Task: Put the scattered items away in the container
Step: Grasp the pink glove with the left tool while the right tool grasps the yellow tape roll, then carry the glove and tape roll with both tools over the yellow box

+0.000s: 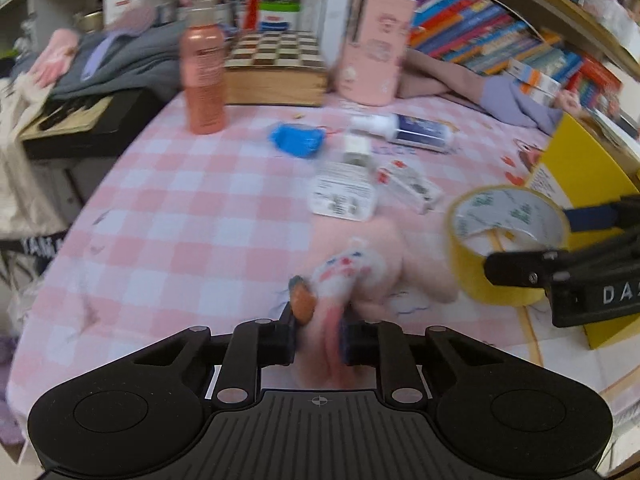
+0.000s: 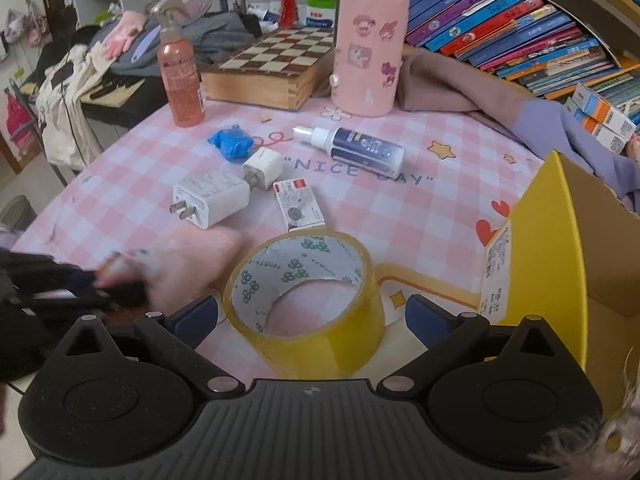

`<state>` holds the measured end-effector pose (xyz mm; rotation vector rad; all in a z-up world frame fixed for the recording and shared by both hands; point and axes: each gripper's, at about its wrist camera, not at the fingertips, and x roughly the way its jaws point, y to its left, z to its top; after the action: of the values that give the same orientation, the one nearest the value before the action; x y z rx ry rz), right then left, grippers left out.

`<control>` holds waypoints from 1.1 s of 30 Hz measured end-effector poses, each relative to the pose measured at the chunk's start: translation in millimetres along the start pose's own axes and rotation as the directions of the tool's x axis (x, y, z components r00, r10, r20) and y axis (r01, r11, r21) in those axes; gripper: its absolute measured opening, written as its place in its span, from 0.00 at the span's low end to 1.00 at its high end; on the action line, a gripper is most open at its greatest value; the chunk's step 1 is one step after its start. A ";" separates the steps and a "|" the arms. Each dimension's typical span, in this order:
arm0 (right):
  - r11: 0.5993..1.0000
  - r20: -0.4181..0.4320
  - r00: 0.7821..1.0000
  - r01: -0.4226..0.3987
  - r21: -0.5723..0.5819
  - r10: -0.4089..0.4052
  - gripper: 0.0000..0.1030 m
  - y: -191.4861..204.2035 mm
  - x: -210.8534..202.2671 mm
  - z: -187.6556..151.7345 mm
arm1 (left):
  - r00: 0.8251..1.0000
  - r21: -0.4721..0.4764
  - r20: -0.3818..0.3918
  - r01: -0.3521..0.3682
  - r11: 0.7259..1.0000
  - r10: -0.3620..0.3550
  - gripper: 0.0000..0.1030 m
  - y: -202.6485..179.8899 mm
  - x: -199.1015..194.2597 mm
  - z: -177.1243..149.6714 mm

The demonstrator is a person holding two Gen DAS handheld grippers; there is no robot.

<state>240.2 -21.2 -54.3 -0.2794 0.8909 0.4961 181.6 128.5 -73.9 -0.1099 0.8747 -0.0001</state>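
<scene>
My left gripper (image 1: pixel 320 332) is shut on a pink plush toy (image 1: pixel 384 264) with white and orange parts, low over the pink checked tablecloth (image 1: pixel 180 208). In the right wrist view the same gripper (image 2: pixel 120 292) is a blur at the left, with the plush toy (image 2: pixel 192 256) in it. A yellow tape roll (image 2: pixel 304 300) lies tilted on the cloth between the fingers of my right gripper (image 2: pixel 314 316), which is open with its pads clear of the roll. The left wrist view has the tape roll (image 1: pixel 508 240) and right gripper (image 1: pixel 552 244) at right. A yellow cardboard box (image 2: pixel 560 240) stands open beside them.
Scattered further back are a big white charger (image 2: pixel 212 196), a small white charger (image 2: pixel 264 168), a small card box (image 2: pixel 300 204), a blue crumpled piece (image 2: pixel 232 142) and a white spray bottle (image 2: pixel 352 146). Behind stand a pink bottle (image 2: pixel 182 76), a chessboard box (image 2: pixel 272 68) and a pink canister (image 2: pixel 368 52).
</scene>
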 end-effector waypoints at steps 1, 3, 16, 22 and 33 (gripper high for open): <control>1.000 -0.009 1.000 0.011 -0.019 -0.011 0.99 2.2 2.7 0.2 | 1.000 -0.010 0.003 0.000 1.000 0.000 0.17 2.4 -2.8 0.5; 0.997 -0.026 0.999 0.041 -0.066 -0.042 0.99 7.3 8.2 0.0 | 1.000 -0.029 0.011 0.005 1.000 -0.005 0.17 4.9 -8.7 0.6; 0.997 0.015 0.999 0.030 -0.078 -0.028 0.83 9.0 6.0 1.2 | 0.998 -0.074 0.020 0.059 0.996 -0.058 0.17 -4.5 -29.6 0.5; 1.000 0.087 0.996 -0.015 0.003 0.014 0.82 4.6 -19.8 3.8 | 0.993 -0.083 0.083 0.096 0.992 -0.089 0.17 -10.2 -53.5 5.3; 0.999 0.192 0.981 -0.042 0.031 0.036 0.81 13.9 -75.3 -10.5 | 0.968 -0.180 0.231 0.142 0.973 -0.098 0.17 1.4 -109.2 5.7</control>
<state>186.2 -36.1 -1.1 -0.1796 0.7182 0.5339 115.9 135.4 13.2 -0.3413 0.6424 -0.0157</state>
